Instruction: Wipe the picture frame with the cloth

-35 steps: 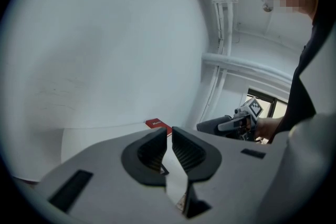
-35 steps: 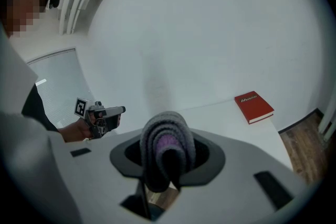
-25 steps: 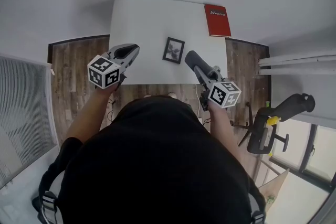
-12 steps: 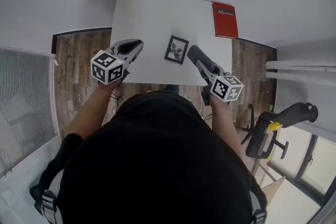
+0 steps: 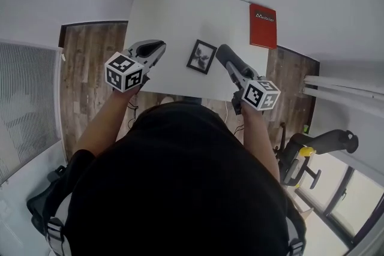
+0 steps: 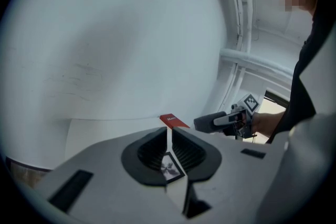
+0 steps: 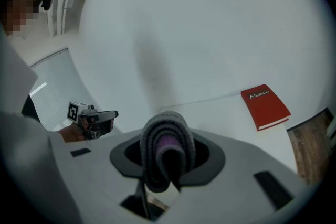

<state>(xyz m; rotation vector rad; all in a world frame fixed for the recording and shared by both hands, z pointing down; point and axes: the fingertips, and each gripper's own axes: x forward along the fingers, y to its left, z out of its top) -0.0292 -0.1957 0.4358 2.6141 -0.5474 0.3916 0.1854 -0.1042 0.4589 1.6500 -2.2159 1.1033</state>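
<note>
While we lean over the white counter (image 5: 174,15), our left gripper (image 5: 157,45) hovers left of centre, jaws clenched on nothing, and our right gripper (image 5: 221,52) right of centre. A red book (image 5: 263,26) lies upper right. The picture frame (image 5: 201,56) lies flat between the grippers. The right jaws grasp a rolled grey cloth (image 7: 167,144).

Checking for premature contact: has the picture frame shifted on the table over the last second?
No. The picture frame lies where it did, judged against the red book.
</note>
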